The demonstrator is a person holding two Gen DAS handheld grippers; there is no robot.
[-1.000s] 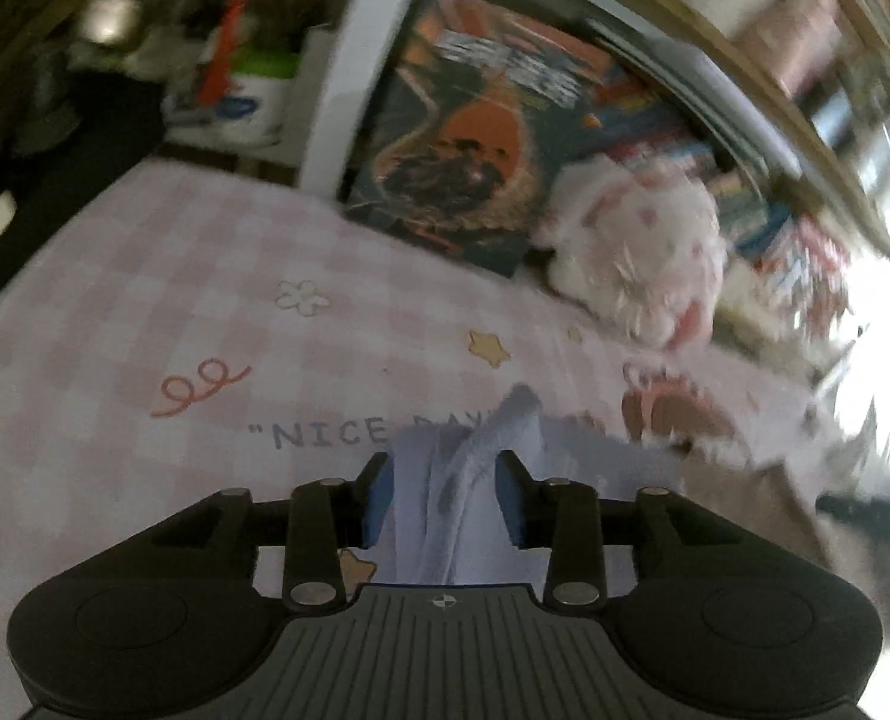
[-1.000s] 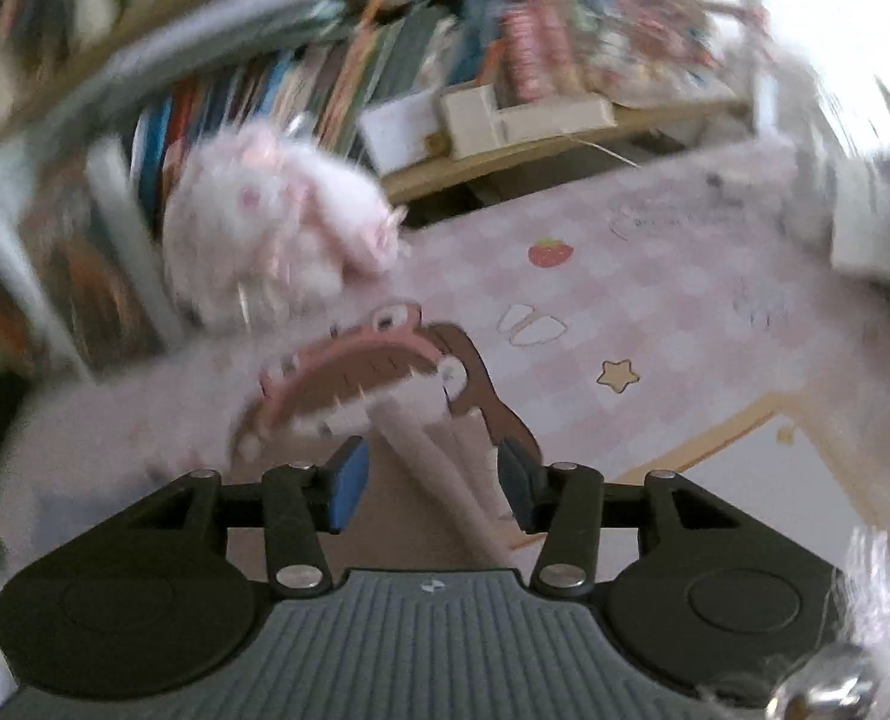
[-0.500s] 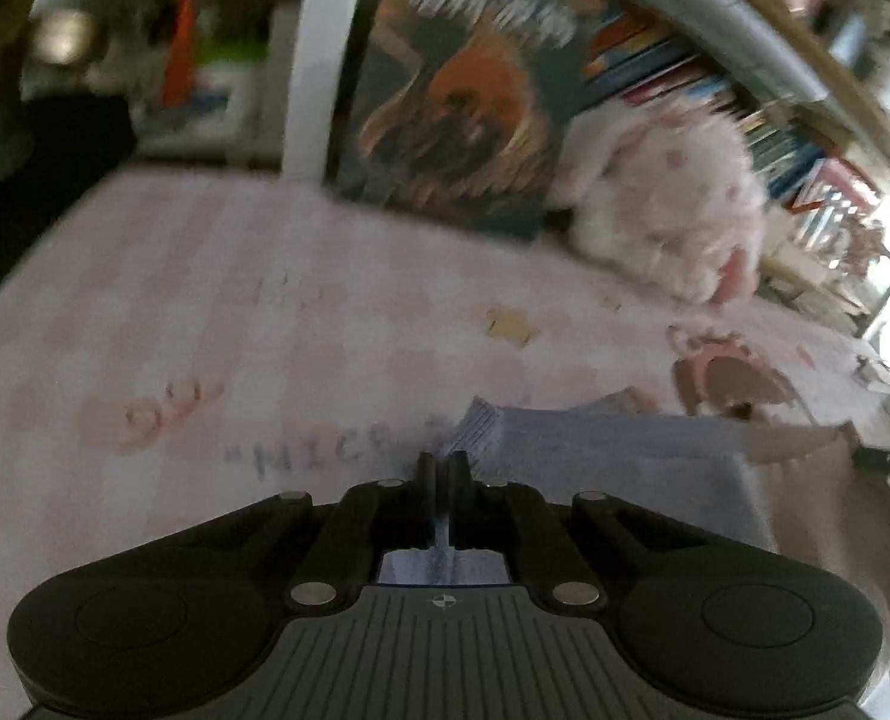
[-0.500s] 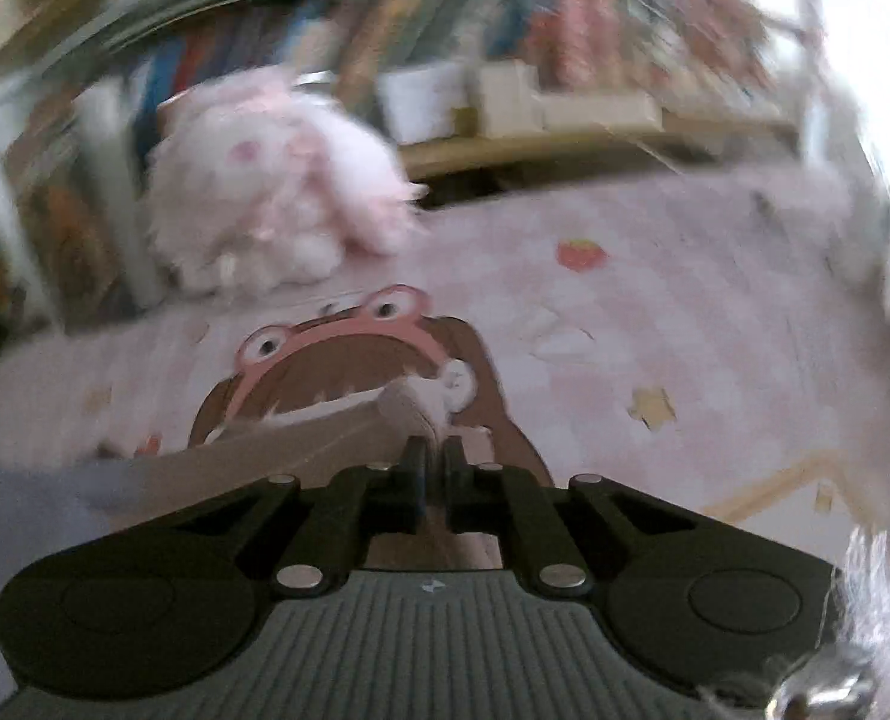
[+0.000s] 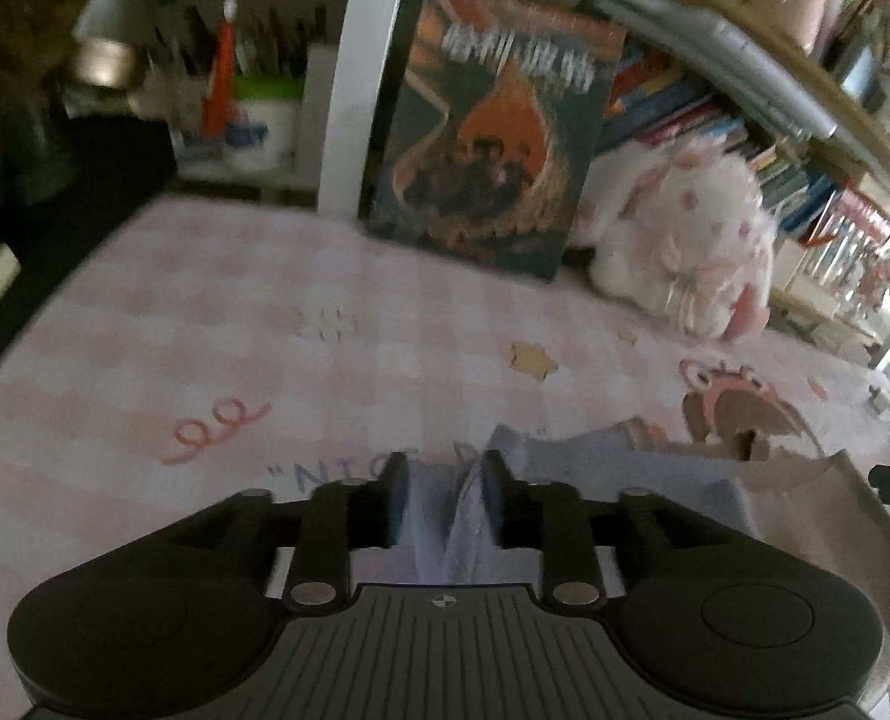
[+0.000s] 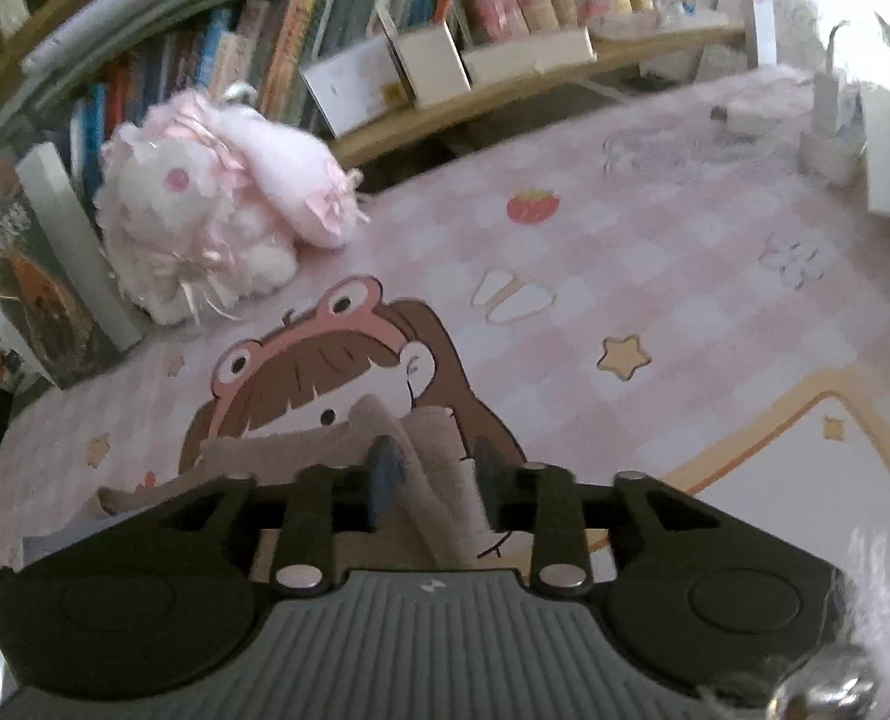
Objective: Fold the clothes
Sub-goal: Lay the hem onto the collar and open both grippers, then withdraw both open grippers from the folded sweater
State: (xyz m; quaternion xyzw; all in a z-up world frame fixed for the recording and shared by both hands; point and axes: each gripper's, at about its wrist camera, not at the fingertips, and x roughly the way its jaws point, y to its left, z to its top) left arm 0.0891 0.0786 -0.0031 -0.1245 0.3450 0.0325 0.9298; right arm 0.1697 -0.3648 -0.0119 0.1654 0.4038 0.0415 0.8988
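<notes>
A garment lies on the pink checked tablecloth (image 5: 145, 360). Its pale lilac end (image 5: 595, 468) shows in the left wrist view and its beige end (image 6: 439, 438) in the right wrist view. My left gripper (image 5: 442, 483) is open, and a fold of lilac cloth lies loose between its fingers. My right gripper (image 6: 430, 477) is open too, with a ridge of beige cloth between its fingers. The beige part also shows at the right of the left wrist view (image 5: 817, 516).
A pink and white plush rabbit (image 6: 205, 210) sits at the back of the table beside an upright book (image 5: 493, 138). Bookshelves (image 6: 385, 12) run behind. A white charger and small items (image 6: 829, 132) stand at the far right.
Both grippers were shut on the garment half a second ago and now stand open; the cloth lies loose between the fingers, lower on the table.
</notes>
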